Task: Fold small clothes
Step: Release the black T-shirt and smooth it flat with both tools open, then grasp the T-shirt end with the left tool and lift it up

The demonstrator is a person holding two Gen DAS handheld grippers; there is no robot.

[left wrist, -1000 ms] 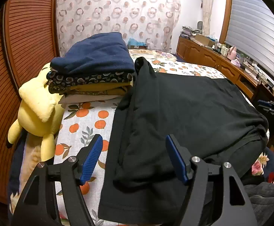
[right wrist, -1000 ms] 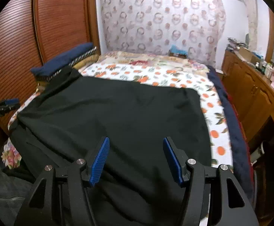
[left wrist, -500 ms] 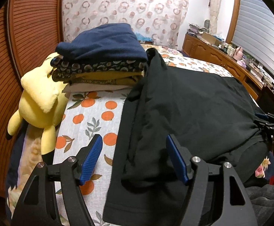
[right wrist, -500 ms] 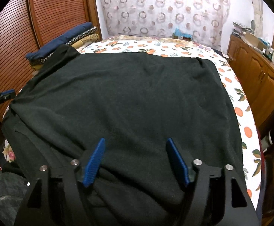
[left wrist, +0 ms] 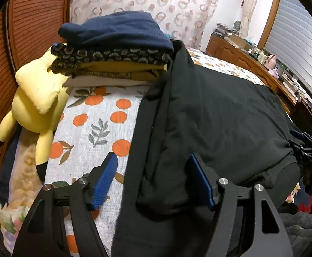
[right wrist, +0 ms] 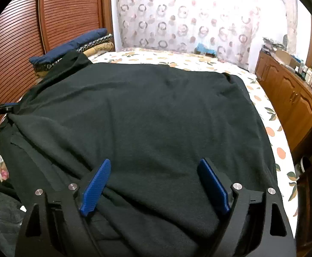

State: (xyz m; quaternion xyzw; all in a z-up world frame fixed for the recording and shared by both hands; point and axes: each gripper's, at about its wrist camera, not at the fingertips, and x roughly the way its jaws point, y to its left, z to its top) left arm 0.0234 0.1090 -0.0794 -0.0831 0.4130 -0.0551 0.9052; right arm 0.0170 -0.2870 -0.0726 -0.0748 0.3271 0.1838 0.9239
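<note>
A big bed point(right wrist: 269, 115) with an orange-fruit sheet fills the room. A black shirt point(right wrist: 147, 115) lies spread flat on it, folded over along its left side. At the far left corner sits a pile of folded clothes point(left wrist: 117, 49), and the shirt's top corner touches it. A yellow plush toy point(left wrist: 38, 98) leans beside the pile. The left gripper point(left wrist: 153, 175) is wide apart over the shirt's folded edge, not pinching it. The right gripper point(right wrist: 154, 180) is opening over the shirt, its blue fingers point(right wrist: 96, 188) not squeezing the cloth.
</note>
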